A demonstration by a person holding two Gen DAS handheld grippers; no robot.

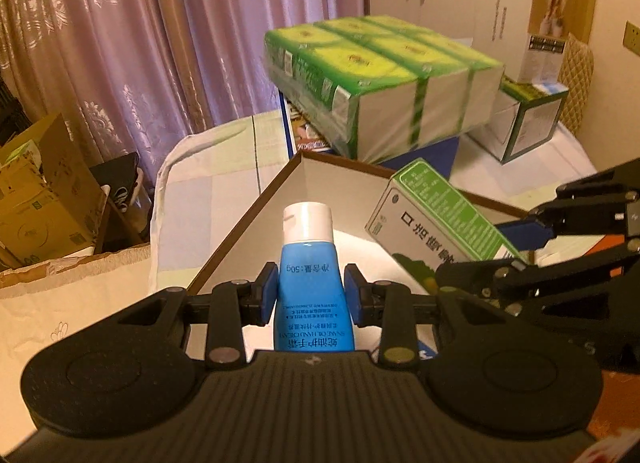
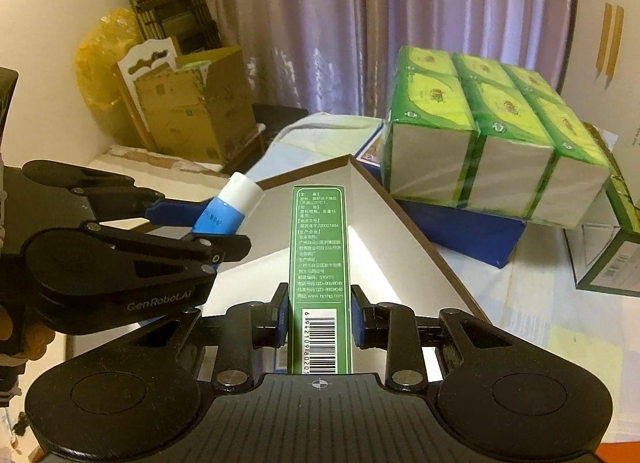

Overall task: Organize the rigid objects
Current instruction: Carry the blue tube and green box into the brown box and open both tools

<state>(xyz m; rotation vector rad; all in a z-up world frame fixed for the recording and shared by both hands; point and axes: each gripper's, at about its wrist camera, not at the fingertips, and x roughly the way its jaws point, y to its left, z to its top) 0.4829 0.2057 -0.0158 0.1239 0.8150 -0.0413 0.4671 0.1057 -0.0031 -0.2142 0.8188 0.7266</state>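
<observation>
Two grippers loaded: left gripper (image 1: 311, 295) clamps blue tube (image 1: 310, 263), right gripper (image 2: 319, 315) clamps green carton (image 2: 319, 263); both over white box (image 1: 248, 239). Lower separately, seat flat near far corner, then release.

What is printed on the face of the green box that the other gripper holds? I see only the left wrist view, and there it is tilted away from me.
Observer: In the right wrist view the green box shows a barcode near the right gripper.
Operator: Is anything behind my tube?
Observer: The blue tube in the left gripper hangs over the white tray's left rim.
Operator: What lies past that?
Observer: A yellow plastic bag beside brown cardboard boxes.
</observation>
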